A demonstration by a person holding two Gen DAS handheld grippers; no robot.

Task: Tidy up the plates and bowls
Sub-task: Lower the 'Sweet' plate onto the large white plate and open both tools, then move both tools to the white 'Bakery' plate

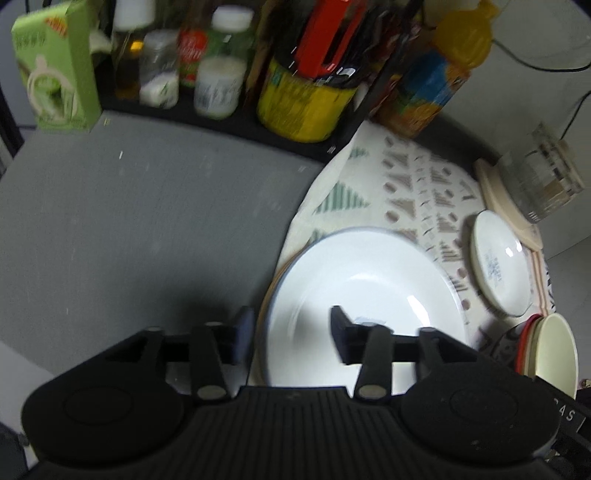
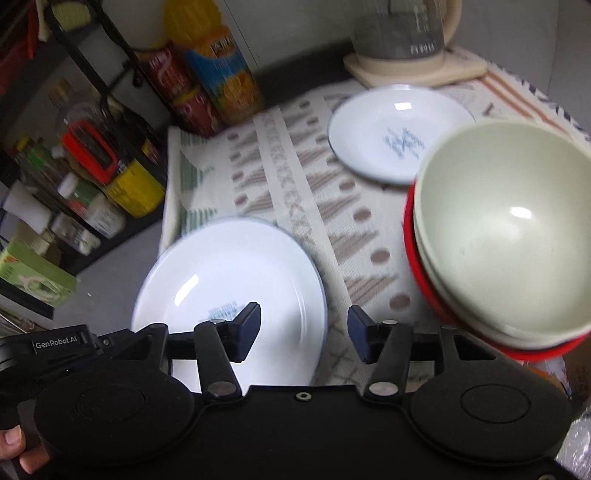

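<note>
Straddling the large plate (image 1: pixel 365 295) rim, left claw (image 1: pixel 291 332) gapes; right claw (image 2: pixel 304 332) wide.

My right gripper (image 2: pixel 304 330) sat with jaws apart, holding nothing, above the patterned cloth (image 2: pixel 295 177). Its left finger overlapped the large white plate (image 2: pixel 229 273) at near left. A small white plate (image 2: pixel 391 133) lay far right on the cloth. Stacked bowls (image 2: pixel 506 236), cream over red, stood at right. Far left I saw a rack of bottles (image 2: pixel 85 173); a glass kettle (image 2: pixel 402 33) stood behind.
</note>
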